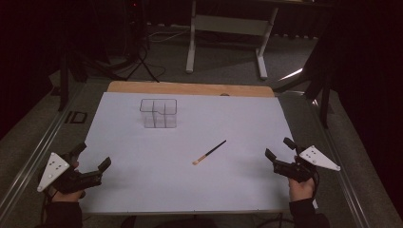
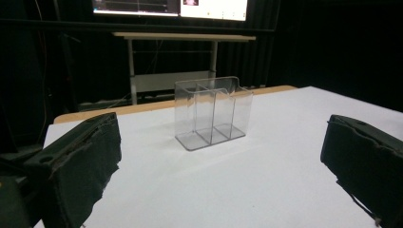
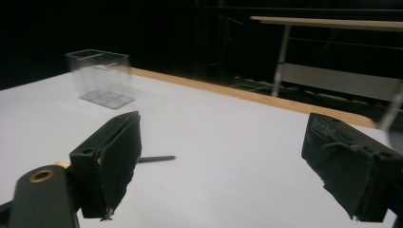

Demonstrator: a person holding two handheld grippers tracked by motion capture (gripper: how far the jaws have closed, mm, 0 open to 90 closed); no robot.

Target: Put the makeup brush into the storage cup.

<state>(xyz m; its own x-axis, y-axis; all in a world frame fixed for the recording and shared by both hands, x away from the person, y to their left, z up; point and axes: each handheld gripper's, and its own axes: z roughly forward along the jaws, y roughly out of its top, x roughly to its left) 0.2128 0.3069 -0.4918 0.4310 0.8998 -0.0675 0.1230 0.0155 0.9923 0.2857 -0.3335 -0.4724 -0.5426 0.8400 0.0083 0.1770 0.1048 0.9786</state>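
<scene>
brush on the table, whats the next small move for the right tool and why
Probably ease the right tool forward and to its left toward the makeup brush, keeping it open. The brush lies flat and untouched on the white table, nearer this tool than the left tool, and the clear divided organizer beyond stands empty, a likely place for it.

Recording lab or studio: black curtains, lit monitors, tripod legs, height-adjustable desk, white-covered worktable.

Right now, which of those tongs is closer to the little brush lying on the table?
The right tongs, just. They sit to the right of the brush; the left tongs sit farther off on its left.
</scene>
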